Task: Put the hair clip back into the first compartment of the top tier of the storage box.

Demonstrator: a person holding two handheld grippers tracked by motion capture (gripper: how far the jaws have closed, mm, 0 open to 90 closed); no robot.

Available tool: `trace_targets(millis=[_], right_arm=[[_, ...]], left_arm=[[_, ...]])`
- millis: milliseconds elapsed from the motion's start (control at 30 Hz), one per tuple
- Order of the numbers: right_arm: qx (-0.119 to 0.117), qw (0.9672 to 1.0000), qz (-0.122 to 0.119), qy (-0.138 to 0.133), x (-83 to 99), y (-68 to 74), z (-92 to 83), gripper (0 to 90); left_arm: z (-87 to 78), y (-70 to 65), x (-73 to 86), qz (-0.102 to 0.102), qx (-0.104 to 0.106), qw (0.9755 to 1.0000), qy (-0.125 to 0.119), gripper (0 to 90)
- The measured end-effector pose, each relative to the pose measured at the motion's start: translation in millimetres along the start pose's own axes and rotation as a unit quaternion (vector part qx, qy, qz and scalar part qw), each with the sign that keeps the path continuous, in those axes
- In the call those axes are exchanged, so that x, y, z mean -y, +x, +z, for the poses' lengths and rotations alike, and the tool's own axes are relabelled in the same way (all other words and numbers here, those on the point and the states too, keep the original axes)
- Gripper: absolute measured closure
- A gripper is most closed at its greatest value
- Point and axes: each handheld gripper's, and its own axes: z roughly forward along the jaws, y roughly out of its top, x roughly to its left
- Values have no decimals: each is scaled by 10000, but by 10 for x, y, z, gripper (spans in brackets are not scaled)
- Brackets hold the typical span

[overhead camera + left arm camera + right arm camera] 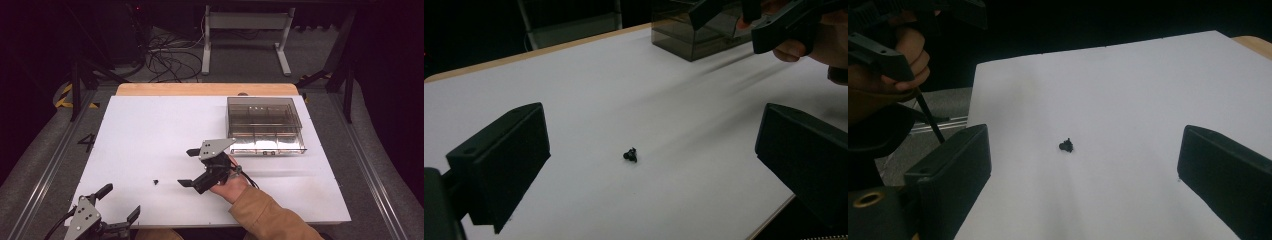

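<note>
The left hand-held gripper [119,202] sits at the near left corner of the white surface [150,130], jaws wide apart and empty. One small black part [156,182] lies alone on the surface between the two grippers. The right hand-held gripper [189,167], jaws also apart, faces it. One smoky clear compartment box [265,124] stands far right.

The white board [150,130] is left bare over most of its area, so open passage is offered across its left and middle. One small black part [156,182] lies alone near the front, flanked by the wide-spread right gripper [189,167] and left gripper [120,202]. The far right corner is blocked by a clear box [265,125].
</note>
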Motion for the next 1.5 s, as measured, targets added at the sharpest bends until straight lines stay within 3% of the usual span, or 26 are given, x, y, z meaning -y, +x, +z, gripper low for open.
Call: trace_targets(millis=[500, 1000, 1500], right_arm=[[-114, 9998, 65, 116, -24, -60, 245, 83], [-461, 9984, 249, 191, 12, -74, 569, 213], [-557, 9973, 106, 476, 75, 14, 880, 363]], left_arm=[[-27, 5, 9, -9, -34, 10000, -31, 20], [-29, 23, 9, -12, -13, 10000, -37, 20], [-23, 24, 8, -19, 26, 10000, -23, 22]])
